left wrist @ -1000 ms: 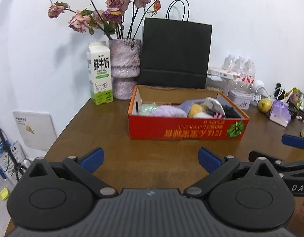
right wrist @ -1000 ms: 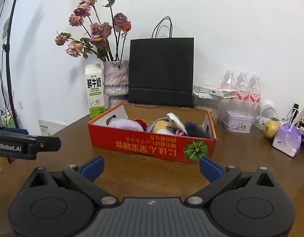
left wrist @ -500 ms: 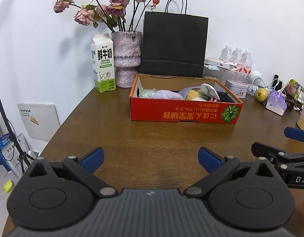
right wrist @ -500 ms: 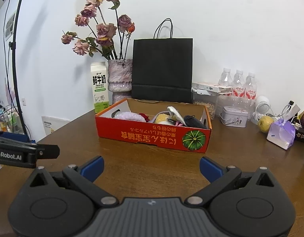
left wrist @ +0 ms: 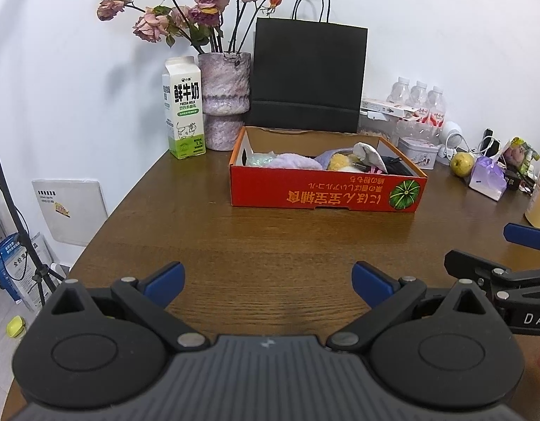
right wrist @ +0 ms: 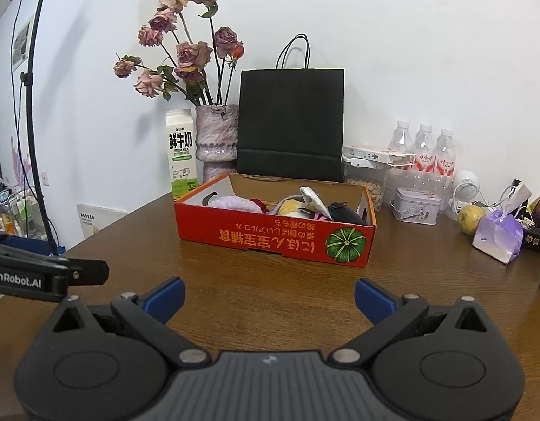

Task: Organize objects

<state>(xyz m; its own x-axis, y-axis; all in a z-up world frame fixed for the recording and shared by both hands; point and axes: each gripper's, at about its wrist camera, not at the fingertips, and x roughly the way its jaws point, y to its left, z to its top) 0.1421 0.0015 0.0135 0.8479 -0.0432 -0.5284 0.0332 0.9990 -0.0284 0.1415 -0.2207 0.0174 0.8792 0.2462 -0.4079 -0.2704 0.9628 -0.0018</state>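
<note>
Left wrist view: one red cardboard box (left wrist: 326, 189), filled with soft items, sits mid-table (left wrist: 270, 245); three bottles (left wrist: 417, 101) behind. Both grippers, left gripper (left wrist: 266, 280) and right gripper (right wrist: 268, 296), jaws wide apart, empty.

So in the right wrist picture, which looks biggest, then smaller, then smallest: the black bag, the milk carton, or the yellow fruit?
1. black paper bag
2. milk carton
3. yellow fruit

The fruit sits somewhat nearer the camera, yet looks smallest.

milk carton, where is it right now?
The milk carton stands upright at the table's back left, against the wall, just left of the pink vase and left of the red box; both grippers are well short of it.
</note>
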